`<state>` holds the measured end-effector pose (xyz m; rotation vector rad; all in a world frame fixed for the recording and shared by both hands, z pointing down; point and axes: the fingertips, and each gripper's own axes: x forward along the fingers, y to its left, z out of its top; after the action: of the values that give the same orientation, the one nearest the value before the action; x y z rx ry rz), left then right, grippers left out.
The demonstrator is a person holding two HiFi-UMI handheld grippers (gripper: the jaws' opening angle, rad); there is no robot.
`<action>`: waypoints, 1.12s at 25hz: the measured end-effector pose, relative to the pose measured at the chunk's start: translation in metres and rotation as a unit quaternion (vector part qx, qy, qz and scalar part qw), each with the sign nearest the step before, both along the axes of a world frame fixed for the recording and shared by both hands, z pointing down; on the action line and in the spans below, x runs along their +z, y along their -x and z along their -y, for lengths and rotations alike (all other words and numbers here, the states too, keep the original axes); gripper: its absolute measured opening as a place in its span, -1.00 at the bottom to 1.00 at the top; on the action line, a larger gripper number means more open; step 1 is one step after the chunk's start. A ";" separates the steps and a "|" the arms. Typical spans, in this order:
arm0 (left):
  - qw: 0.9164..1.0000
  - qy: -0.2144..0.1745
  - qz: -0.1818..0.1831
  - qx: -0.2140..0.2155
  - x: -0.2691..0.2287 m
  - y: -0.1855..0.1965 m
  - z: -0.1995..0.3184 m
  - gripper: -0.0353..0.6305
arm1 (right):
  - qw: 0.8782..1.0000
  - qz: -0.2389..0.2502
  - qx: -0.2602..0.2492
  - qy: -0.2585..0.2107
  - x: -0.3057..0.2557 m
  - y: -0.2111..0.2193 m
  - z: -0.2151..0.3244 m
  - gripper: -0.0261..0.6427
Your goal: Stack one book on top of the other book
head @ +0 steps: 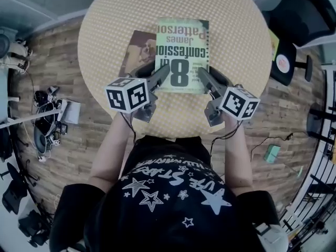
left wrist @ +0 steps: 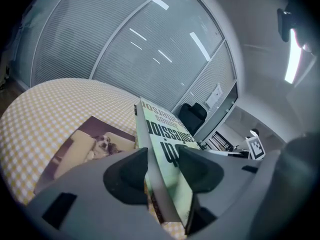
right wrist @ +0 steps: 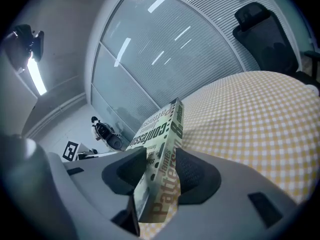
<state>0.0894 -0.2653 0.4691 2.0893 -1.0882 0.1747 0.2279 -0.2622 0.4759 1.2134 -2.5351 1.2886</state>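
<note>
Two-handed grip on green book [head: 182, 54]: clamped at near-left corner by left gripper [head: 160, 76] and at near-right corner by right gripper [head: 203, 77]. Jaws of each set only as far apart as the book is thick, pads pressing both covers. Held raised off checked table [head: 105, 30], overlapping right edge of brown book [head: 137, 49] with dog photo, lying flat below.

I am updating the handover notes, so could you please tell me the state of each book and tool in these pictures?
brown book: closed, lying flat on the table, cover up.
green book: closed, clamped by both tools, raised off the table, partly over the brown book.
left tool: shut on the green book.
right tool: shut on the green book.
</note>
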 end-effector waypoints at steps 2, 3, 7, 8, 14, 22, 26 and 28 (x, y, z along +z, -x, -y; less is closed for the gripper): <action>1.000 -0.006 0.003 0.001 -0.003 0.022 -0.002 -0.31 | 1.000 0.003 0.001 -0.003 -0.001 0.022 -0.007 -0.35; 1.000 -0.009 0.004 0.003 -0.005 0.032 -0.002 -0.31 | 1.000 0.003 0.003 -0.006 -0.002 0.033 -0.009 -0.35; 1.000 -0.010 0.002 0.010 -0.008 0.069 -0.007 -0.31 | 1.000 0.005 0.013 -0.011 -0.007 0.070 -0.020 -0.35; 1.000 -0.011 0.002 0.011 -0.008 0.077 -0.009 -0.31 | 1.000 0.005 0.015 -0.012 -0.008 0.077 -0.022 -0.35; 1.000 -0.012 -0.001 0.012 -0.002 0.125 -0.010 -0.31 | 1.000 0.005 0.013 -0.008 -0.002 0.126 -0.034 -0.35; 1.000 -0.009 0.004 0.020 0.008 0.156 -0.002 -0.32 | 1.000 -0.001 0.002 0.009 0.012 0.160 -0.040 -0.35; 1.000 -0.001 -0.002 0.026 0.023 0.160 0.008 -0.33 | 1.000 -0.008 -0.006 0.016 0.025 0.168 -0.039 -0.35; 1.000 0.005 -0.005 0.026 0.031 0.160 0.012 -0.33 | 1.000 -0.010 -0.006 0.021 0.032 0.168 -0.037 -0.35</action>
<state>-0.0704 -0.2770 0.4999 2.1080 -1.0259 0.1952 0.0594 -0.2253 0.5080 1.1957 -2.4855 1.3129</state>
